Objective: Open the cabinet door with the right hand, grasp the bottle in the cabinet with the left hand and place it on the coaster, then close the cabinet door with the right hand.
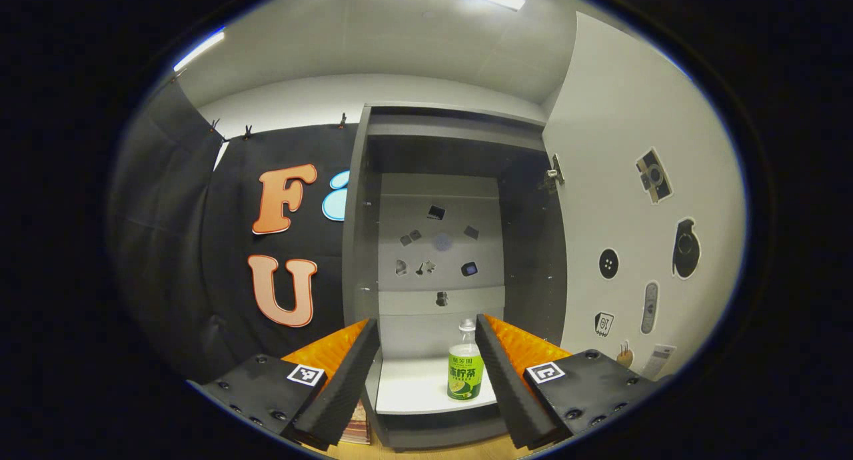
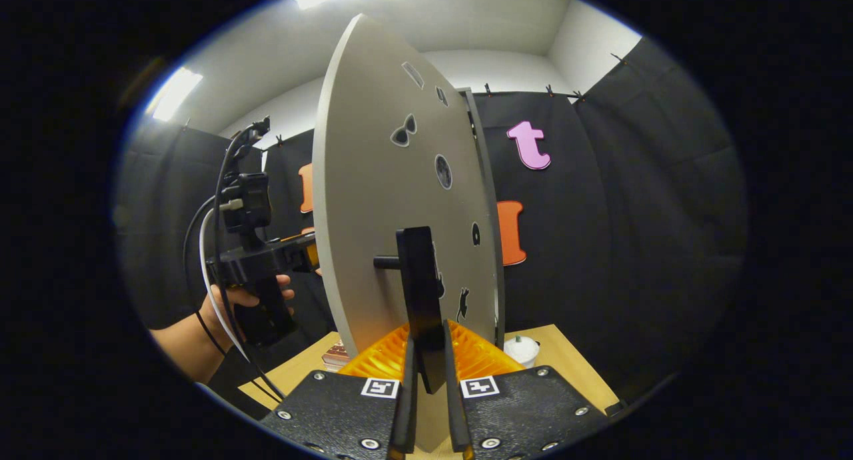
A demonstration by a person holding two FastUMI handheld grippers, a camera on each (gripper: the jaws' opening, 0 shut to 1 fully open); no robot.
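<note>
My left gripper, fingers apart, faces the upright bottle straight ahead; my right gripper clamps the door handle.

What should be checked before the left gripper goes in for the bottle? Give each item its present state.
1. Cabinet door swung wide open: ok.
2. Right gripper shut on the door handle, holding the door: ok.
3. Left gripper open, fingers spread wider than the bottle: ok.
4. Bottle upright on the bottom shelf, seen between the fingers: ok.
5. Fingers around the bottle: not ok, the gripper is short of the cabinet.
6. Coaster free to take the bottle: cannot tell.
</note>
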